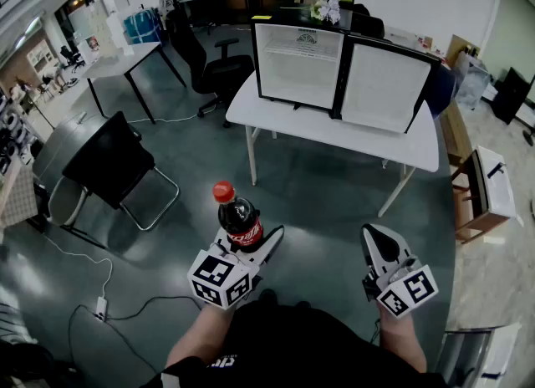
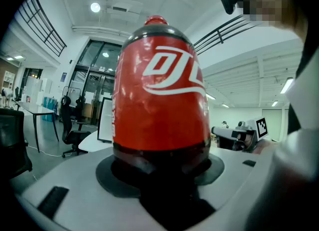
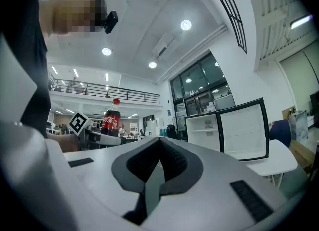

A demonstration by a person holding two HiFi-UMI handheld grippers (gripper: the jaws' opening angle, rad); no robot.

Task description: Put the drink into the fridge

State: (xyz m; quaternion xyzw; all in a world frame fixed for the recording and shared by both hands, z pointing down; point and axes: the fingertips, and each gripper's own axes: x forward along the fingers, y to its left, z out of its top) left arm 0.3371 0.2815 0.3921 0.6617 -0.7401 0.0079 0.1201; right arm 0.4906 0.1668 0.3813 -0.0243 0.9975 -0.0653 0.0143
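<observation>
- Looking ahead from the head view, I see the white table [image 1: 334,131] standing far from me across the grey floor, well apart from both grippers.
- On that table sits the fridge [image 1: 299,64], white inside. Its door [image 1: 380,85] is swung wide open to the right; the right gripper view shows the same from lower down.
- A black chair [image 1: 113,165] stands to the left, nearer to me than the table.
- My left forearm [image 1: 196,336] reaches forward from the bottom edge and carries the left gripper [image 1: 247,244] in front of my body, tipped slightly downward.
- My right hand [image 1: 401,328] holds the right gripper [image 1: 380,244] out about level, right of the left one and well apart from it.
- The left gripper's jaws stand wide and are clamped on the lower body of the cola bottle [image 1: 238,221].
- The right gripper's jaws are closed together with nothing between them.
- The cola bottle stands upright in that grip, its red label [image 2: 159,90] filling the left gripper view; it is still near me, well short of the fridge.
- Its red cap [image 1: 222,191] points up.
</observation>
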